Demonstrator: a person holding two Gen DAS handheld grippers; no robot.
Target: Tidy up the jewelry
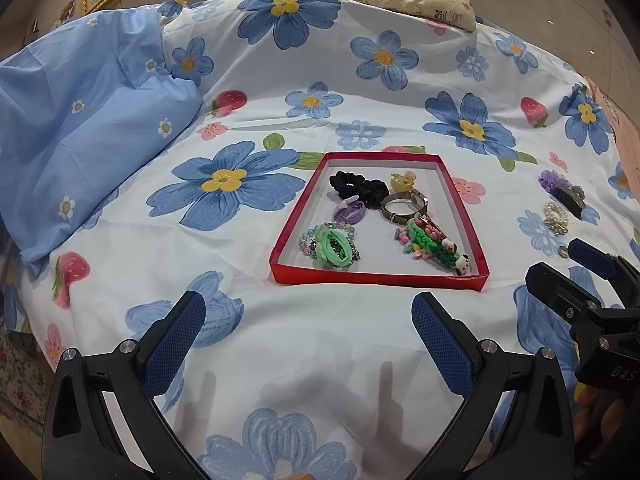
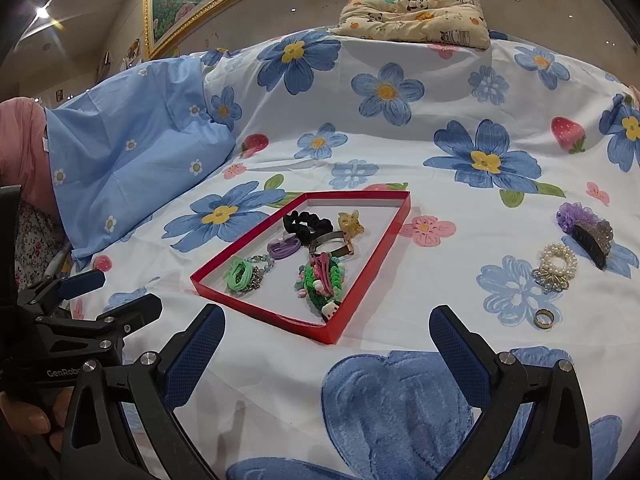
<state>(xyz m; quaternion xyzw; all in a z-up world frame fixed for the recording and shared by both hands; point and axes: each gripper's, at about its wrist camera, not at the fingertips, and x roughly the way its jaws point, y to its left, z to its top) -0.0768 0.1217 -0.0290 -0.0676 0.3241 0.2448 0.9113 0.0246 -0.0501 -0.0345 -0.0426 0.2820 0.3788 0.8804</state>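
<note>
Now we hold both the left gripper (image 1: 308, 340) and right gripper (image 2: 328, 348) released; the ring (image 2: 543, 318) looks small, hard, slippery, so we'd pinch across its band.

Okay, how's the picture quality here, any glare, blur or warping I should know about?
Left wrist view: strong fisheye bend, dark corners, red tray sharp, soft shadows below the open left gripper. Right wrist view: same warping, ceiling light flares top left, ring in focus, right gripper open.

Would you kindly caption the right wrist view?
Open right gripper faces the red tray of hair ties; ring waits outside.
</note>
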